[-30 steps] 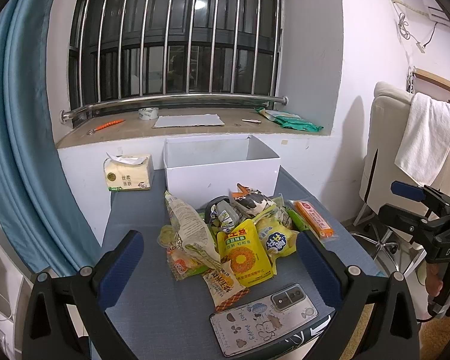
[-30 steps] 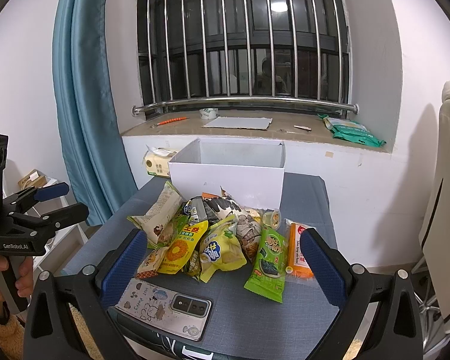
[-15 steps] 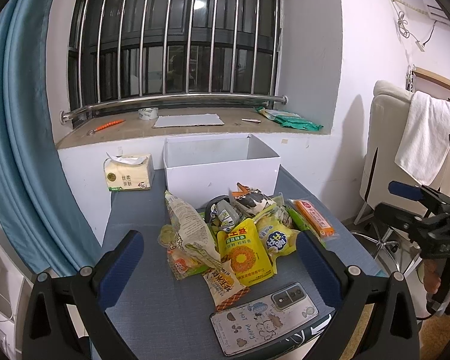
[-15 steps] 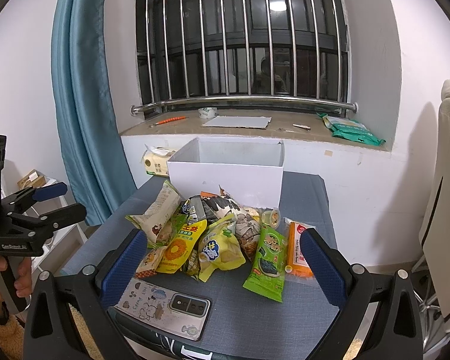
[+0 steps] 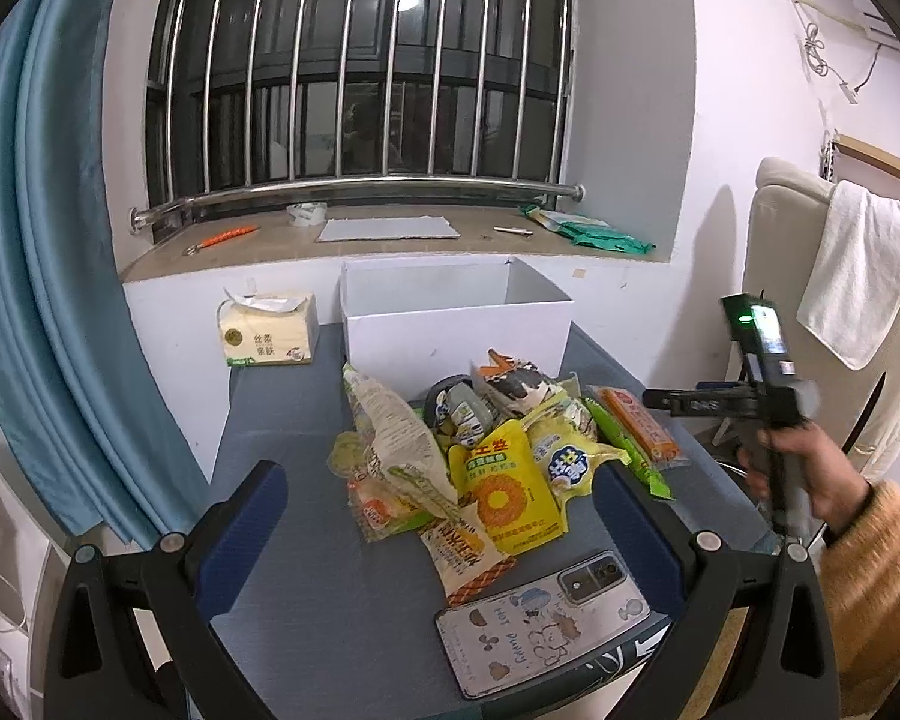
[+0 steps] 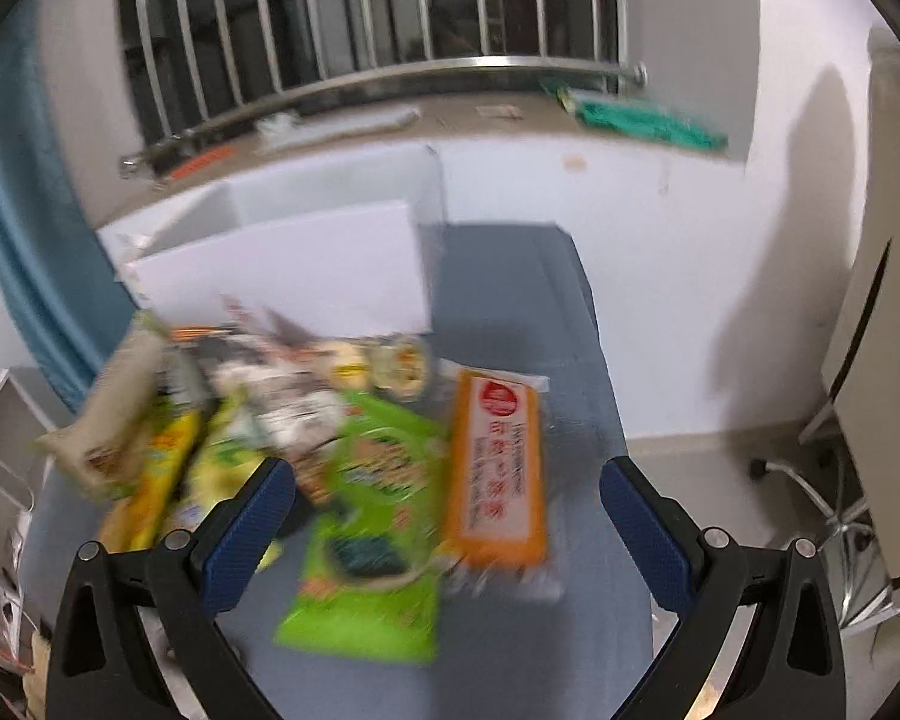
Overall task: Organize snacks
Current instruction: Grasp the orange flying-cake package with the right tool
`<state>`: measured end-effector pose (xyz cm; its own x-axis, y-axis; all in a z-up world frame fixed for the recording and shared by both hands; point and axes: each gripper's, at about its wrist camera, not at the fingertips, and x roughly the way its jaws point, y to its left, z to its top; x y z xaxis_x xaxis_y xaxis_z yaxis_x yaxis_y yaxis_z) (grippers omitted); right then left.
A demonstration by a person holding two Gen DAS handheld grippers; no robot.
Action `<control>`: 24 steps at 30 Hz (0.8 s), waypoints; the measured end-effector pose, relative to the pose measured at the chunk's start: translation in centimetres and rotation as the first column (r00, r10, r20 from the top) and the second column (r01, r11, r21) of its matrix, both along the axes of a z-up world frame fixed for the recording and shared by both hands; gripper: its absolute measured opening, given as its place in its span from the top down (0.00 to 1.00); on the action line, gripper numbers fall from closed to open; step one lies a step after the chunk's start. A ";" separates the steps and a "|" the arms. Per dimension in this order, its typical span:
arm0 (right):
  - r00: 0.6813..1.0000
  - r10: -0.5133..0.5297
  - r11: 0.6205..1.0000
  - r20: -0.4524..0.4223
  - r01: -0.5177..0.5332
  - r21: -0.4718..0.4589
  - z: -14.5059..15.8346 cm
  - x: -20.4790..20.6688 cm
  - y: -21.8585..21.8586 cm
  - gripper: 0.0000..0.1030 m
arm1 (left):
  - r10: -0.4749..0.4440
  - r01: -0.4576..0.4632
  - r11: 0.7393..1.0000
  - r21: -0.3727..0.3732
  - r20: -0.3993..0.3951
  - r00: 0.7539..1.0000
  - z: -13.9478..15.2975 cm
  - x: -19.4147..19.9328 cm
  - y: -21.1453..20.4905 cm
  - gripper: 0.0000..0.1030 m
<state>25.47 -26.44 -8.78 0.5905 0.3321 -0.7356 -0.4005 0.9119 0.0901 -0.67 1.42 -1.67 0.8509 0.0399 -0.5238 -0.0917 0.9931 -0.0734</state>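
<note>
A heap of snack packs lies on the grey-blue table point(image 5: 306, 540) in front of an open white box point(image 5: 456, 336). It includes a yellow sunflower pack point(image 5: 504, 492), a pale tall bag point(image 5: 402, 444), a green pack point(image 6: 378, 516) and an orange pack point(image 6: 498, 462). My left gripper point(image 5: 438, 471) is open, hovering short of the heap with nothing between its fingers. My right gripper point(image 6: 447, 468) is open too, low over the green and orange packs. The right wrist view is motion-blurred. In the left wrist view a hand holds the right gripper point(image 5: 660, 397) at the table's right edge, beside the orange pack point(image 5: 639, 426).
A phone point(image 5: 546, 618) in a cartoon case lies at the table's near edge. A tissue pack point(image 5: 267, 336) stands left of the box. A blue curtain point(image 5: 42, 300) hangs on the left. A chair with a white towel point(image 5: 858, 276) is on the right. The barred window sill lies behind.
The right gripper has swung in and down from beyond the table's right edge, to just over the green and orange packs. The left gripper has barely moved.
</note>
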 end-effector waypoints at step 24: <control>0.991 -0.035 0.999 -0.131 0.037 0.011 -3.9 1.9 -2.4 0.44 | 0.030 -0.038 0.996 -0.081 -0.102 0.994 -3.4 3.6 2.4 0.00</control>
<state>27.39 -28.87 -12.70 0.5013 0.3222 -0.8031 -0.3513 0.9239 0.1515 2.92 3.78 -5.03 0.7929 0.0204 -0.6091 -0.1361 0.9801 -0.1444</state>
